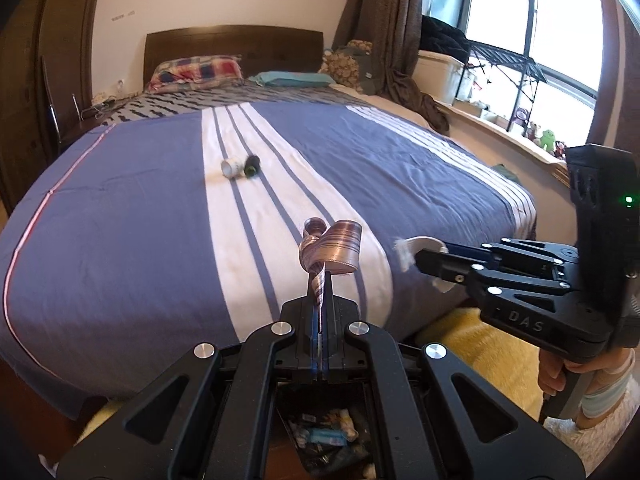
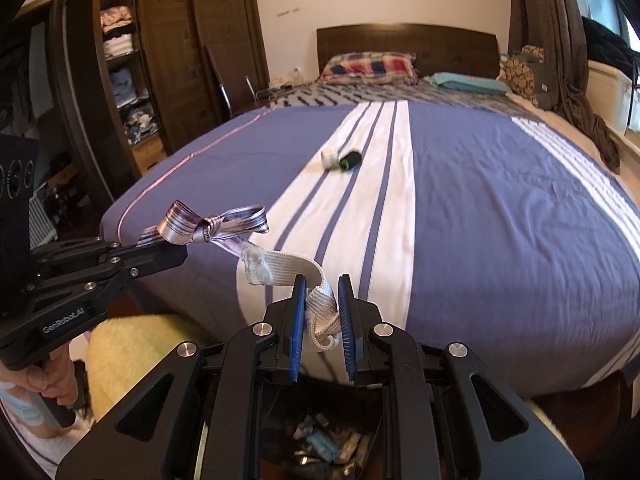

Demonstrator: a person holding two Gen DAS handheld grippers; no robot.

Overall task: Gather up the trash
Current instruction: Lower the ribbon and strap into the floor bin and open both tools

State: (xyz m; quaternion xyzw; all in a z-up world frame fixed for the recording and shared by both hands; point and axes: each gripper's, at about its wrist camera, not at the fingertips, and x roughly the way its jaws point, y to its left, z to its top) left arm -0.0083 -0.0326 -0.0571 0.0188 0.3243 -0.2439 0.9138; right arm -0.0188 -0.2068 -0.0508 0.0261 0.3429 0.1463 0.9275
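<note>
Ribbon (image 1: 332, 250) is pinched in the left gripper (image 1: 320, 312), whose jaws are pressed fully together on its twisted tail; the tail runs straight forward out of the fingers along the gripper's axis, and the bow's loops fan out above the tips, over the foot edge of the bed (image 1: 120, 200). From the right wrist view the same bow stretches roughly sideways, one loop each way from its knot.

Strap (image 2: 288, 268), a pale woven band with a frayed end, sits between the pads of the right gripper (image 2: 322, 312). Those jaws stand partly apart, with a folded bunch of the band between them; whether they actually press it I cannot tell. Its long axis rises from the fingers and bends left, the frayed end pointing toward the left gripper.

Farther up the bed, on the white stripe, a white roll (image 1: 231, 168) and a dark spool (image 1: 252, 166) lie touching.

Below both grippers a bin (image 2: 316, 440) shows, with wrappers inside.
</note>
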